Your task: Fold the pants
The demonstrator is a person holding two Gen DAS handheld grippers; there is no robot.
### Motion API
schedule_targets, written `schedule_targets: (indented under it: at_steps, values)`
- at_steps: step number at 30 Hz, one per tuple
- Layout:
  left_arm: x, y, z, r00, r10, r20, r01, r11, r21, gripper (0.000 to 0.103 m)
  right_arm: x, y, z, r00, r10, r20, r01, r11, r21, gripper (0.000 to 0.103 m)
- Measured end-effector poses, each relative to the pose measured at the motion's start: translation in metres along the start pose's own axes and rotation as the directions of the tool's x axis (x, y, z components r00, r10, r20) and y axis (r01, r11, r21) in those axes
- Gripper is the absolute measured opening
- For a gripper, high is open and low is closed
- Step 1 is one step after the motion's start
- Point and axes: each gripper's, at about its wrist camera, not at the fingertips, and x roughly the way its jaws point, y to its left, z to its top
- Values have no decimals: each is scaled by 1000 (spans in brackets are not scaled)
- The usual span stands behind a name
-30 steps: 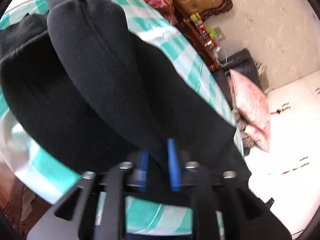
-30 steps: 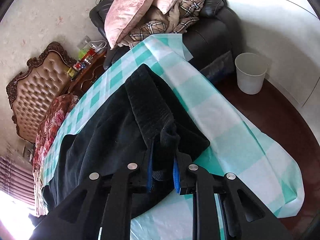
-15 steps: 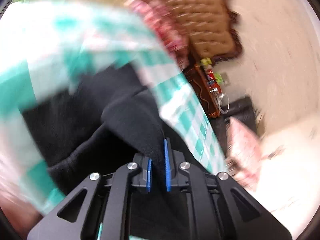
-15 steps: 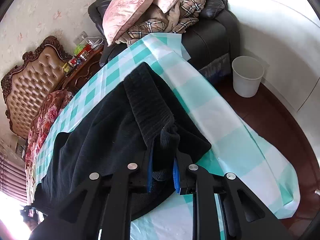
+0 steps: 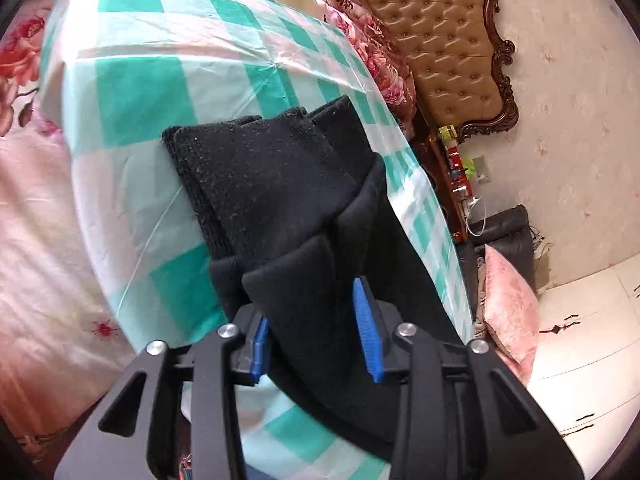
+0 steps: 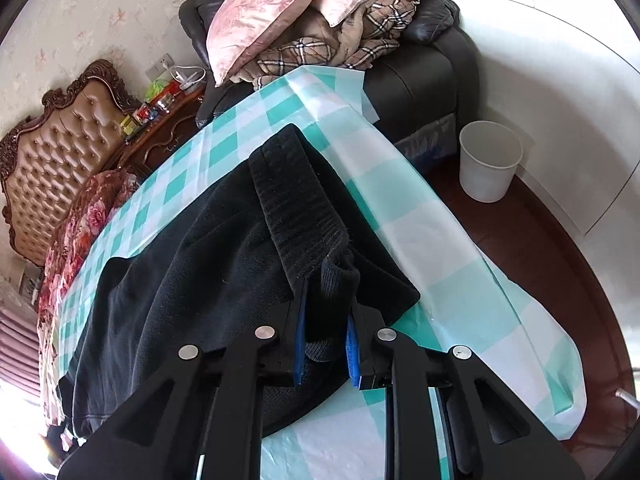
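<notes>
The left tool [image 5: 316, 334], a black two-finger gripper with blue ribbed pads, has a thick fold of the black knitted fleece pants [image 5: 280, 200] between its jaws, which are easing apart; the left pad touches the cloth, while the right pad shows its blue face clear of it. The fold rises in a peak just ahead of the fingers. Beyond it, the ribbed cuffs of the pants lie stacked in several layers, their ends pointing toward the far side of the counter.

The right tool [image 6: 326, 340] is clamped on a bunched piece of ribbed knit, with both blue pads pressed against the cloth. From there a wide ribbed band runs away up the middle of the garment, and the rest of the pants spreads to the left in a broad dark sheet.

The pants lie on the teal-and-white checked plastic cloth [image 6: 400, 216] that covers the counter, its edge hanging over the near corner in the right wrist view. Past the counter stand a tufted tan leather headboard with a carved dark wood frame [image 5: 436, 36], a dark wooden nightstand [image 6: 160, 136] cluttered with small items, and a black leather armchair [image 6: 424, 80] piled with pink pillows and a plaid blanket. A white plastic waste bin [image 6: 488, 160] sits on the dark red floor beside the armchair.
</notes>
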Motion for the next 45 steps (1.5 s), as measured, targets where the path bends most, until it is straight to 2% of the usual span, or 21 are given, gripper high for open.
schedule_targets:
  at_steps: [1, 3, 5, 6, 8, 10, 12, 15, 19, 21, 24, 26, 30, 34, 37, 40, 42, 43, 45]
  values:
    - [1, -2, 3, 1000, 21, -2, -21, 1000, 17, 10, -8, 0, 3, 1000, 21, 4, -21, 1000, 6, 19]
    - [-4, 2, 8, 1000, 19, 10, -19, 1000, 5, 10, -29, -3, 12, 997, 75, 28, -76, 997, 14, 18]
    - [-8, 4, 12, 1000, 21, 11, -21, 1000, 10, 10, -36, -2, 15, 997, 73, 33, -73, 997, -2, 18]
    - [-8, 4, 13, 1000, 22, 6, -22, 1000, 4, 10, -33, -4, 16, 998, 66, 14, -66, 998, 0, 18]
    - [-12, 0, 17, 1000, 19, 7, -19, 1000, -4, 10, -27, -11, 18, 995, 100, -27, -99, 994, 42, 18]
    - [-24, -6, 11, 1000, 7, 22, -7, 1000, 18, 10, -33, -14, 24, 990, 141, -27, -139, 988, 64, 17]
    - [-38, -23, 11, 999, 5, 48, -8, 998, 58, 10, -41, -9, 26, 991, 137, -9, -136, 990, 47, 17]
    - [-44, -25, 10, 998, 13, 55, -16, 998, 62, 10, -37, -10, 20, 992, 124, -10, -124, 991, 51, 17]
    - [-23, 8, 3, 998, 68, -1, -68, 998, -17, 10, 1, -28, 2, 993, 65, -99, -58, 995, 75, 17]
    - [-22, 11, 1, 998, 66, -2, -67, 998, -22, 10, -8, -29, 3, 993, 89, -83, -82, 993, 82, 17]
    - [-36, -12, 5, 999, 39, 38, -40, 999, 36, 10, -32, -17, 7, 994, 106, -31, -105, 994, 40, 17]
    - [-40, -16, 5, 998, 35, 47, -37, 998, 41, 10, -36, -14, 7, 994, 105, -20, -104, 994, 35, 17]
    - [-18, 9, -2, 997, 76, -1, -76, 997, 4, 10, -3, -21, -1, 998, 31, -60, -30, 999, 17, 17]
    - [-18, 19, -1, 1000, 21, -10, -21, 1000, 8, 17, -2, -15, -6, 1000, -20, -4, 20, 998, -56, 18]
    - [-22, 18, 5, 1000, 10, 7, -10, 1000, 11, 27, 0, -12, -9, 995, -97, 28, 99, 991, -92, 19]
    - [-22, 22, 10, 1000, -7, 9, 7, 1000, -13, 27, 0, -17, -12, 994, -106, 39, 109, 991, -74, 20]
    - [-28, 21, 15, 998, 32, 46, -33, 999, 16, 22, 1, -18, -13, 992, -117, 45, 120, 990, -80, 21]
    - [-27, 17, 16, 995, 88, 49, -91, 994, 60, 22, 1, -18, -14, 991, -122, 50, 126, 988, -86, 21]
    - [-23, 13, 14, 987, 149, 54, -154, 980, 126, 23, 1, -15, -15, 988, -140, 62, 146, 984, -100, 21]
